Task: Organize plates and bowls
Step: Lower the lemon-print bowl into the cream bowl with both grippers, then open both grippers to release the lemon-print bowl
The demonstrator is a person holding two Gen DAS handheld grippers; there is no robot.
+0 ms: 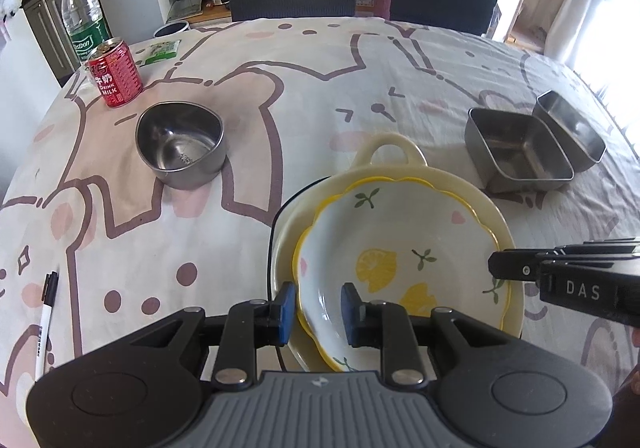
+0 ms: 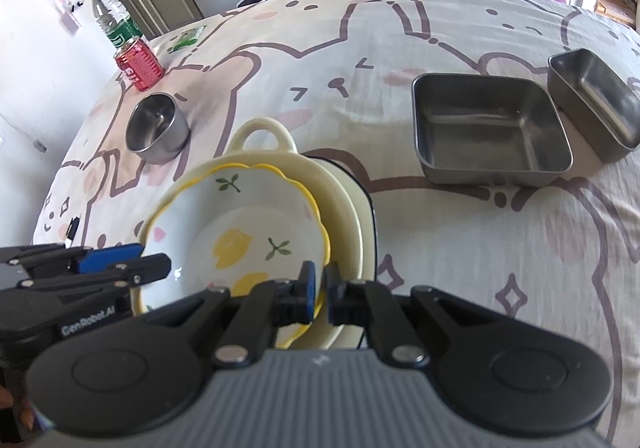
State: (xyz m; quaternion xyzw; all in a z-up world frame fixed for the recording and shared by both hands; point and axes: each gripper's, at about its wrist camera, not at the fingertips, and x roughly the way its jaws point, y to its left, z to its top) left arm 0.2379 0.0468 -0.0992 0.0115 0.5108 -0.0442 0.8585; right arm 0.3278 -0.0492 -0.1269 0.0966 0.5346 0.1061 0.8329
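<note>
Plates and bowls sit on a table (image 1: 360, 60) with a pink bear cloth, and some are stacked already. A lemon bowl (image 1: 400, 260) with a wavy yellow edge rests inside a cream dish (image 1: 394, 156) that has a loop handle, and both seem to sit on a cream plate (image 2: 362, 216) with a dark rim. That part looks done. Still left, I think, are a round steel bowl (image 1: 180, 144) standing alone near a red milk can (image 1: 116, 74), and two square steel trays (image 1: 520, 152) side by side, far off on the other side. The left gripper (image 1: 318, 314) has the near edge of the lemon bowl between its blue pads, one pad outside the bowl and one inside. The pads are partly apart, and the view is too tight to say if they press on the edge, so I cannot tell if it holds the bowl. The right gripper (image 2: 319, 290) is at the other side of the same stack. Its pads are nearly together, with a rim between them, so it is pinching the stack there; it looks like the lemon bowl's yellow edge, but the cream dish could be caught too.
</note>
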